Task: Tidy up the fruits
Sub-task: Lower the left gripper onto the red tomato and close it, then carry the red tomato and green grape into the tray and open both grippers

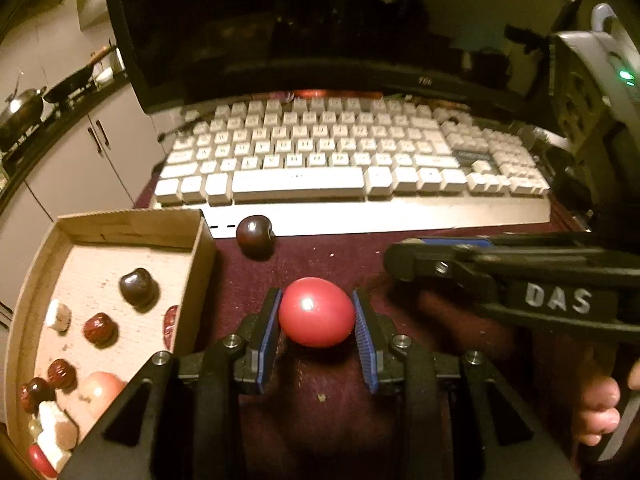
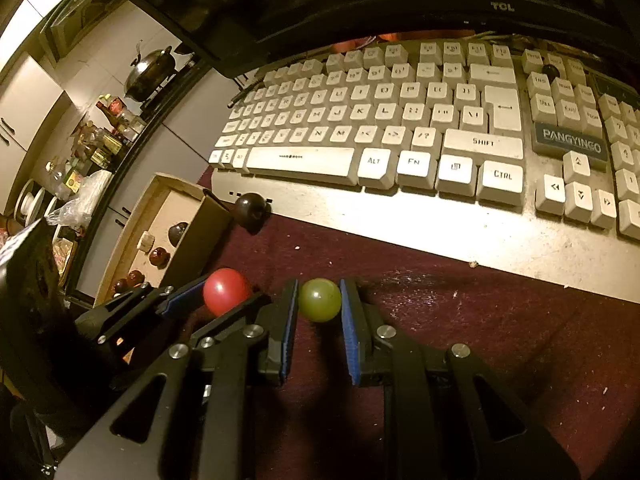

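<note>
Between the left gripper's [image 1: 316, 314] fingers [image 1: 267, 322] sits a red fruit [image 1: 317, 312].

Red fruit [image 1: 316, 312] and green fruit [image 2: 320, 300] sit between fingers.

Both units share one build: left hand-held gripper [image 1: 316, 316] and right hand-held gripper [image 2: 319, 300] have black linkage arms with triangular cut-outs, silver pivot screws, ribbed blue pads; right one has "DAS" lettered white on its side.
</note>
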